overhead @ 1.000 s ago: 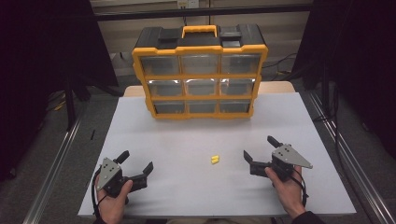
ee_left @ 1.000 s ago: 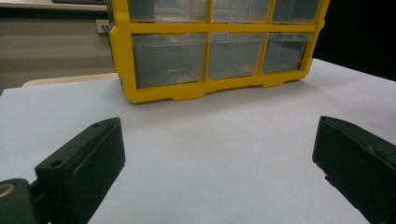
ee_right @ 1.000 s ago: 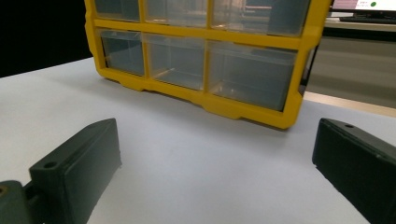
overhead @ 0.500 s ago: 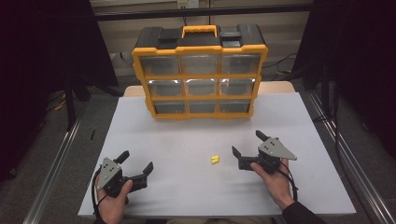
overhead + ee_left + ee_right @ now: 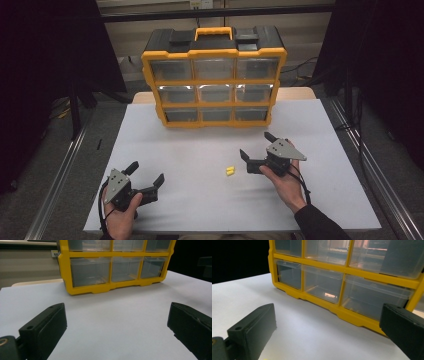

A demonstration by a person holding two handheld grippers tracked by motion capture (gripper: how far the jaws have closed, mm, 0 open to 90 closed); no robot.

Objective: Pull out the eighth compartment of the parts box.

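Observation:
A yellow organizer (image 5: 214, 80) with nine clear drawers and a black top stands upright at the back of the white table (image 5: 200, 150). A small yellow piece (image 5: 230, 171) lies on the table in front of it. My right gripper (image 5: 256, 145) is open and empty, just right of the yellow piece, its jaws pointing left and forward. In the right gripper view the organizer's lower drawers (image 5: 322, 282) fill the space ahead of the right gripper (image 5: 328, 325). My left gripper (image 5: 146, 173) rests open near the front left. The left gripper view has the left gripper (image 5: 117, 322) facing the organizer (image 5: 112, 287).
Dark curtains hang on both sides. A metal rail (image 5: 60, 175) runs along the floor left of the table and another (image 5: 370, 165) to the right. The drawers look empty through their clear fronts.
My right gripper has moved left and forward, from the front right of the table to just beside the yellow piece. The left gripper has stayed put.

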